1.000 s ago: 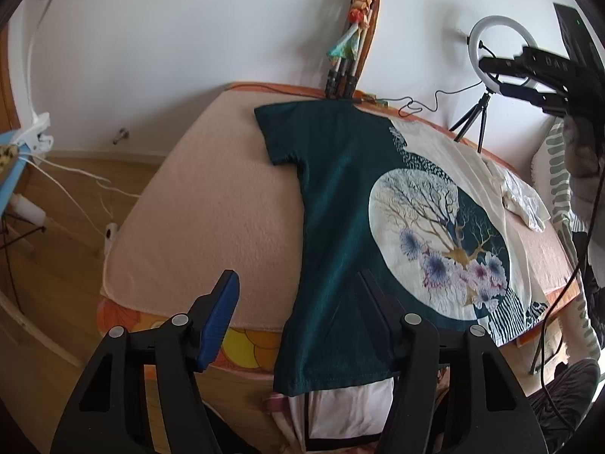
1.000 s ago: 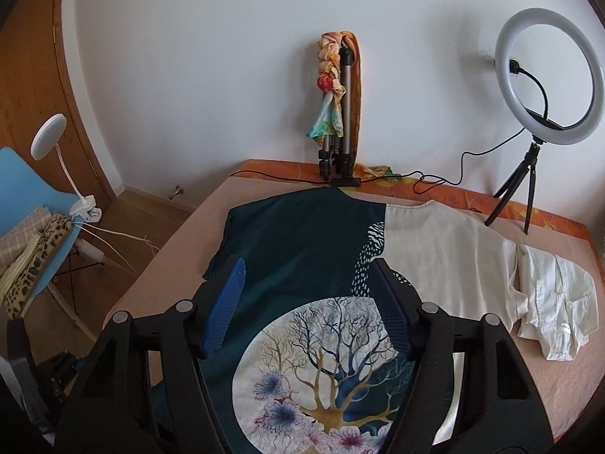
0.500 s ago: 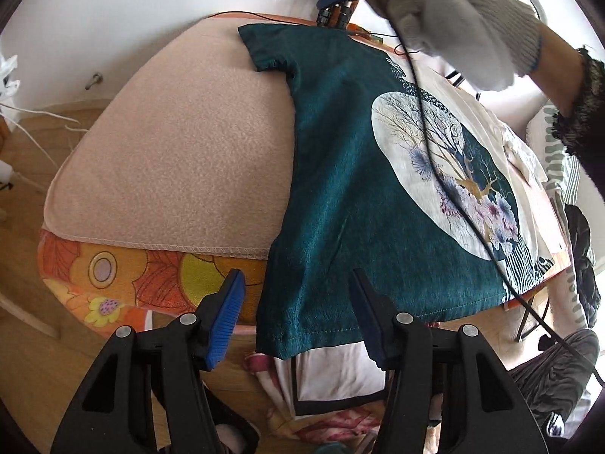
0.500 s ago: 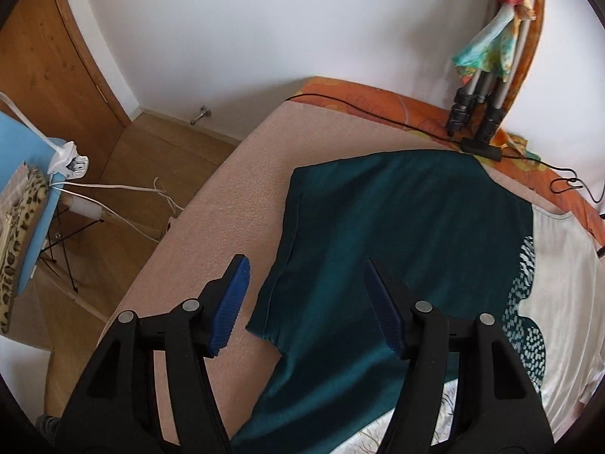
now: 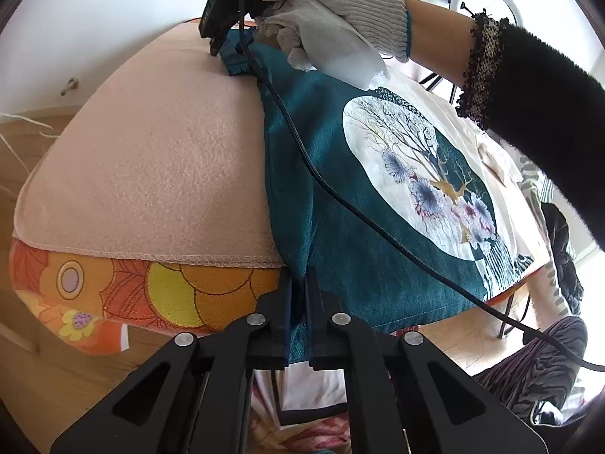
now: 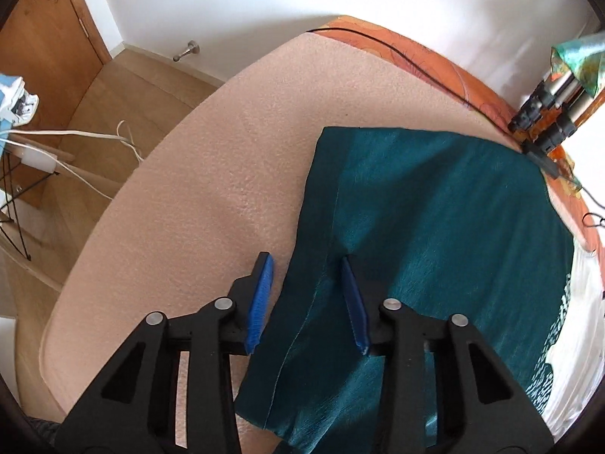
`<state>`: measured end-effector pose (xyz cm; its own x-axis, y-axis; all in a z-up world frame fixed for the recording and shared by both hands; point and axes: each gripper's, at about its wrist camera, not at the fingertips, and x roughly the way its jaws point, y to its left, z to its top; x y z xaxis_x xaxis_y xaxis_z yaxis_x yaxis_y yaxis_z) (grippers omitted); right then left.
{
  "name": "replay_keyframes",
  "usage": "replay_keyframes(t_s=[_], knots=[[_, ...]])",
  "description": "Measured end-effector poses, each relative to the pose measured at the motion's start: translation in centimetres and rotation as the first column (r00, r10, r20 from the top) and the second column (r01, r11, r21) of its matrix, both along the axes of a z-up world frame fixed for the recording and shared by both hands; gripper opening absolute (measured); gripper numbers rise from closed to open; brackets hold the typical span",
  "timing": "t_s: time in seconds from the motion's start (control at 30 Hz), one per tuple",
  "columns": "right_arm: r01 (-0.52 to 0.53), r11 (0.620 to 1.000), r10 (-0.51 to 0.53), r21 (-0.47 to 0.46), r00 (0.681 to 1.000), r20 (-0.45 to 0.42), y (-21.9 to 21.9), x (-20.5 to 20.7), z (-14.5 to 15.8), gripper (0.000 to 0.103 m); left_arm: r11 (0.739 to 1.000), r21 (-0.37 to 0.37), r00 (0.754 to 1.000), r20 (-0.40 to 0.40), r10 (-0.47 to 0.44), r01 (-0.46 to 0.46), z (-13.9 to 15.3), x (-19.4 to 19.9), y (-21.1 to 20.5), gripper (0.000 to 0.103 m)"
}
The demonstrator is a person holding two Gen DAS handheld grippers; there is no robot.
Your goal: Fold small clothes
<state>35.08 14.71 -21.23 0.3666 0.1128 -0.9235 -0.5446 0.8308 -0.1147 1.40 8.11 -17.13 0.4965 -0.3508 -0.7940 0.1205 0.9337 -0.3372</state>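
A teal and white T-shirt [image 5: 363, 189] with a round tree print lies flat on the pink blanket [image 5: 151, 159]. My left gripper [image 5: 298, 283] is shut on the shirt's near left hem corner at the table edge. In the right wrist view my right gripper [image 6: 306, 283] is open, its blue pads astride the edge of the teal sleeve [image 6: 314, 265], low over the cloth. In the left wrist view the right gripper [image 5: 227, 53] is at the far sleeve, held by a gloved hand [image 5: 329, 19].
An orange flowered cloth [image 5: 124, 295] hangs under the blanket at the table front. A black cable [image 5: 340, 196] trails across the shirt. A tripod [image 6: 544, 121] stands at the far edge. Wooden floor with white cords [image 6: 87, 143] lies left. A ring light [image 5: 487, 3] stands far right.
My left gripper moved down to the hem and shut on it. My right gripper dropped onto the sleeve, its jaws narrower than before.
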Motion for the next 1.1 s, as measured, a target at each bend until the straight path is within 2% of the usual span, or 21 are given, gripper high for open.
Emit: replay_keyframes(t_s=[0.03,0.07,0.17,0.33,0.47,0.53,0.77,0.9,1.0,1.03,1.07,1.1], knots=[[-0.006,1.000,0.006,-0.005,1.000,0.004,0.0,0.1,0.0,0.013,1.000,-0.007,1.000,0.006,0.002,-0.002,0.2,0.0,0.1,0.002],[0.002,1.000,-0.002,-0.019,1.000,0.013,-0.2,0.2,0.1,0.006,1.000,-0.014,1.000,0.019,0.003,-0.003,0.4,-0.2,-0.1,0.001],[0.012,1.000,-0.013,0.026,1.000,0.023,-1.4,0.4,1.1,0.004,0.999,-0.048,0.998,0.058,-0.014,0.017,1.6,-0.4,-0.4,0.001],[0.056,0.989,-0.064,0.138,0.997,0.052,-5.1,0.8,4.1,0.004,0.996,-0.050,0.990,0.127,-0.060,0.067,3.6,-0.4,-2.2,0.001],[0.128,0.970,-0.143,0.205,0.988,0.061,-9.8,0.8,6.2,0.004,0.992,-0.038,0.986,0.124,-0.114,0.120,3.6,0.2,-4.5,0.001],[0.151,0.966,-0.171,0.209,0.982,0.079,-12.1,0.7,6.7,0.004,0.988,-0.027,0.982,0.121,-0.147,0.151,3.6,0.3,-5.9,0.001],[0.278,0.925,-0.305,0.259,0.950,0.067,-20.4,0.7,7.0,0.004,0.966,0.012,0.959,0.112,-0.258,0.259,3.4,0.8,-10.6,0.001],[0.355,0.890,-0.373,0.287,0.928,0.006,-24.6,1.6,5.7,0.004,0.948,0.032,0.943,0.091,-0.319,0.318,2.8,1.0,-13.1,0.000],[0.321,0.923,-0.328,0.211,0.945,0.002,-25.5,2.0,4.7,0.006,0.931,0.046,0.928,0.073,-0.366,0.363,2.7,0.8,-14.4,0.002],[0.311,0.934,-0.317,0.176,0.948,0.006,-25.7,2.1,4.7,0.015,0.928,0.058,0.926,0.066,-0.373,0.369,2.7,0.7,-14.7,0.005],[0.304,0.941,-0.312,0.146,0.949,0.034,-25.9,2.2,4.7,0.034,0.927,0.064,0.926,0.056,-0.374,0.370,2.8,0.7,-15.0,0.013],[0.292,0.945,-0.303,0.145,0.951,0.060,-26.3,2.3,5.2,0.044,0.929,0.062,0.928,0.049,-0.368,0.365,2.9,0.7,-14.9,0.021]])
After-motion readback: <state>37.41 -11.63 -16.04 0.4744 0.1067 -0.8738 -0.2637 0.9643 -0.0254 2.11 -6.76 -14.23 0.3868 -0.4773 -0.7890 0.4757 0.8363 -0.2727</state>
